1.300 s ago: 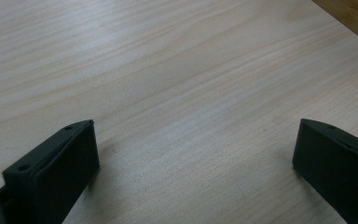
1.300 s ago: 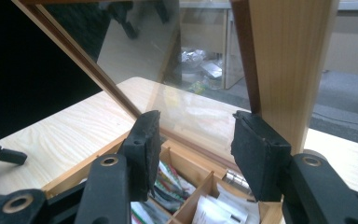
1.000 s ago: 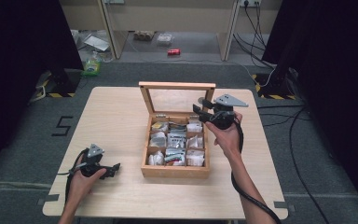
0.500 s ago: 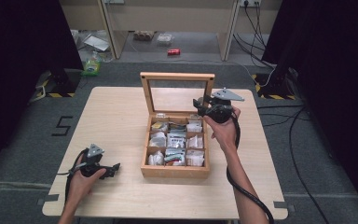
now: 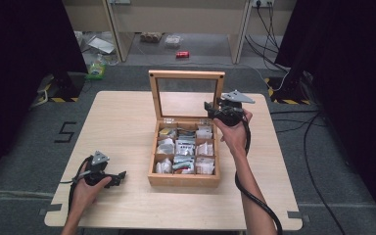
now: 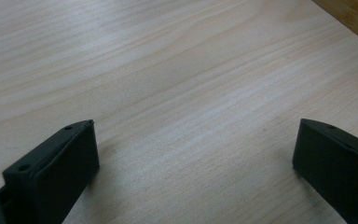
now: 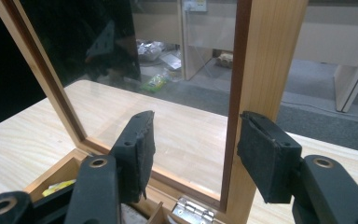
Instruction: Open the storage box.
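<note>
Grey carpet and pale cabinet legs lie beyond the light wooden tabletop [image 5: 122,122], with dark curtains on both sides. I have a wooden box [image 5: 184,178] sitting right of the tabletop's middle, its front wall not far from the near edge, and its glass-paned lid [image 5: 186,96] stands upright on hinges at the back. The compartments hold small wrapped packets [image 5: 185,148], too small for me to read. My right gripper [image 7: 193,144] is up at the lid's right-hand upright, with that wooden frame piece standing between the two pads; the jaws have just been opening and are apart, the right pad just beside the wood and the left one clear of the glass, so I am not clamping the lid. From the high view that gripper [image 5: 214,111] sits at the lid's right edge. My left gripper [image 6: 193,154] rests low near the tabletop's near left corner, well apart from the box, its jaws spread wide over bare wood with nothing between them.
</note>
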Available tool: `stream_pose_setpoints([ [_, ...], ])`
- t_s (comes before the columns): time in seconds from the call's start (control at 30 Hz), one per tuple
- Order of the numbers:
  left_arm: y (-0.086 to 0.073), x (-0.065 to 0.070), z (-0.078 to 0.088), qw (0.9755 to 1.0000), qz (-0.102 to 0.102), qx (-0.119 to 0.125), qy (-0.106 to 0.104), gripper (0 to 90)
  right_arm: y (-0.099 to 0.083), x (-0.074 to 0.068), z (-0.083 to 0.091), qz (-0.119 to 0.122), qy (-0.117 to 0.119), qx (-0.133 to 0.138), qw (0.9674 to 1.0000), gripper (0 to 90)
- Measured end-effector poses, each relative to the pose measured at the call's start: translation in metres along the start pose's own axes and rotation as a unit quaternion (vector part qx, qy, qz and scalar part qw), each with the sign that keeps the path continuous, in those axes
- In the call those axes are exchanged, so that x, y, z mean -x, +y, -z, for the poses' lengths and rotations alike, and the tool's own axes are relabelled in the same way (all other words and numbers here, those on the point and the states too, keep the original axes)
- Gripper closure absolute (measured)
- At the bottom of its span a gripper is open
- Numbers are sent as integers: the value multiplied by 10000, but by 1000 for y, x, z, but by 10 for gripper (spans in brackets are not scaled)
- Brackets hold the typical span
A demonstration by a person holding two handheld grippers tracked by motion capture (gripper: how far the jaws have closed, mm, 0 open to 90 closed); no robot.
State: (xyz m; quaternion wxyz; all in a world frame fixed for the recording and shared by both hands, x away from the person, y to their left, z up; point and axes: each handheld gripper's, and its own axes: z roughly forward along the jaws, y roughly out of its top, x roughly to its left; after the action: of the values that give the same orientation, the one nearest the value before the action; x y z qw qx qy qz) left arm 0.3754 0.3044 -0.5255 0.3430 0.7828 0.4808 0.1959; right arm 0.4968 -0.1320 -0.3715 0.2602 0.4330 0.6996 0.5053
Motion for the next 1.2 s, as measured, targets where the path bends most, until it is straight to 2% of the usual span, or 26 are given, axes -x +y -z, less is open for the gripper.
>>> stream_pose_setpoints([
  [0.3, 0, 0, 0, 10000, -4, -3, 1, 0, -8, -3, -12, -35, -19, -130, 9999, 454],
  [0.47, 0, 0, 0, 10000, -3, -3, 0, 0, -12, -4, -11, -40, -18, -282, 9996, 457],
  [0.73, 0, 0, 0, 10000, -2, -2, 0, 0, -21, -4, -2, -49, 20, -563, 9984, 464],
  [0.87, 0, 0, 0, 10000, -2, -4, 0, 0, -26, -1, 5, -112, 128, -465, 9988, 467],
  [1.1, 0, 0, 0, 10000, -2, -4, 0, 0, -38, -3, 17, -279, 298, -478, 9980, 466],
  [1.2, 0, 0, 0, 10000, -1, -4, -1, 0, -43, -6, 22, -227, 327, -507, 9979, 466],
])
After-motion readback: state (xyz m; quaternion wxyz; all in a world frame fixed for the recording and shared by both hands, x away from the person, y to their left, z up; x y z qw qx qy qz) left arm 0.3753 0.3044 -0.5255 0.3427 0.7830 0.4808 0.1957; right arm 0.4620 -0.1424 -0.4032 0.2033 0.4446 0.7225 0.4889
